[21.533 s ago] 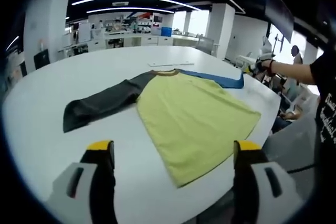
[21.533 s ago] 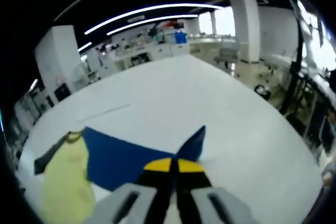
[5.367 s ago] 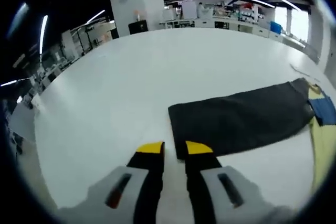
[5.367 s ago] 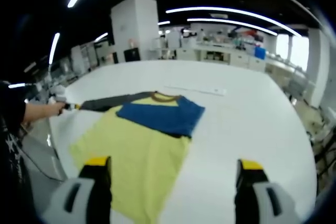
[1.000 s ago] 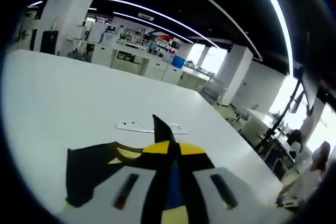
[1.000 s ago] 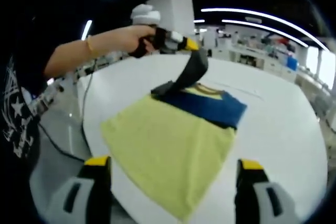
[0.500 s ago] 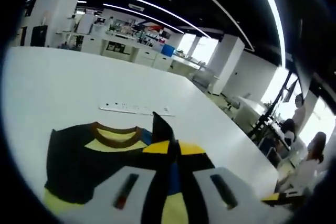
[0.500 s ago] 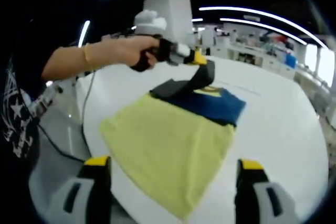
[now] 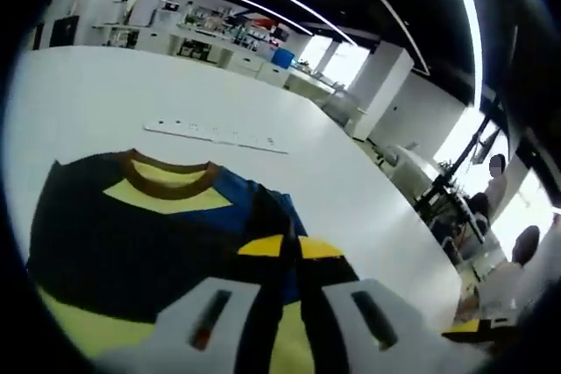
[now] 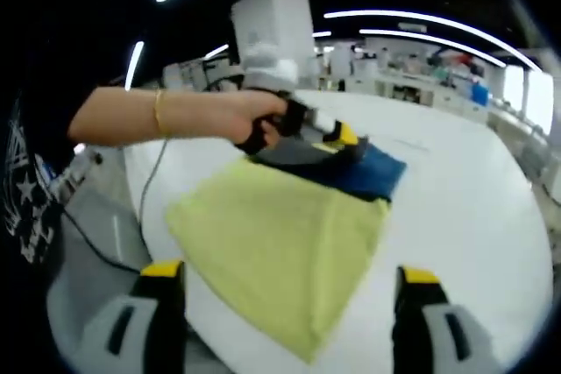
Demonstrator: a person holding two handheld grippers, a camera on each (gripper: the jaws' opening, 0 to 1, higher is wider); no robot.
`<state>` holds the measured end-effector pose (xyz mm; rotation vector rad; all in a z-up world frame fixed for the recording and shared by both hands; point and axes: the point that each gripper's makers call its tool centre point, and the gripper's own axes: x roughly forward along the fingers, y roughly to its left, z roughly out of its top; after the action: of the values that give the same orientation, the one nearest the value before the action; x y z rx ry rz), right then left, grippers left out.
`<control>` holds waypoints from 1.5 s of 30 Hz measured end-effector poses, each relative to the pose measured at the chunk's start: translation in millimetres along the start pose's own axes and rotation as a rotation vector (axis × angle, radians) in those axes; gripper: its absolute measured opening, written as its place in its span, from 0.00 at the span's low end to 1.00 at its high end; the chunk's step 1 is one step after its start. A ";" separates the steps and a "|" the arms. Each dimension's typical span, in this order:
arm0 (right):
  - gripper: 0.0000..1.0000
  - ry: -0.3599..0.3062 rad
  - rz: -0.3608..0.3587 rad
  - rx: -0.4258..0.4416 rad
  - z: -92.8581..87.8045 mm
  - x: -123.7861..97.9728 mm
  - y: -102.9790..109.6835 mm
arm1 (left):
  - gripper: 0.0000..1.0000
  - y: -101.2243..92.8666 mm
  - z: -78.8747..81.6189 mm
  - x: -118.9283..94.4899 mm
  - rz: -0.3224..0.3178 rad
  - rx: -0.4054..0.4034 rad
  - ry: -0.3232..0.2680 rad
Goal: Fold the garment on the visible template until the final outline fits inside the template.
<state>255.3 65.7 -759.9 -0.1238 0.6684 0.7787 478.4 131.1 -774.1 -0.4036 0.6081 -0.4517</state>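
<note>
In the left gripper view, your left gripper (image 9: 282,247) rises from the bottom centre with its yellow-tipped jaws pressed together, pinching the dark grey sleeve (image 9: 263,216) of the shirt (image 9: 166,183). That sleeve lies folded across the chest, spreading from the left edge of the frame toward the jaws. Above it, centre left, sits the brown collar (image 9: 166,179), with a band of blue sleeve (image 9: 237,203) just right of it. Yellow fabric shows at the lower left. Higher up, a thin white strip (image 9: 215,136) lies flat on the white table (image 9: 351,208), apart from the collar.

In the right gripper view, your hand (image 10: 263,120) comes in from the left, holding the left gripper (image 10: 337,136) down against the dark grey sleeve (image 10: 298,153) at the upper centre. Just right of it lies the folded blue sleeve (image 10: 372,172). The yellow body of the shirt (image 10: 280,243) fills the middle, reaching toward the near table (image 10: 473,208) edge. Your right gripper (image 10: 289,282) stands spread wide at the bottom, one yellow tip at the lower left and one at the lower right, holding nothing and clear of the fabric.
</note>
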 end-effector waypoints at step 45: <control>1.00 0.062 0.124 -0.065 -7.0 21.2 3.8 | 0.82 57.7 -3.3 -90.9 -0.088 0.347 0.037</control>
<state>260.1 78.9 -777.6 -0.1675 0.7150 0.9191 426.3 224.9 -763.6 -0.0919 0.5371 -0.6380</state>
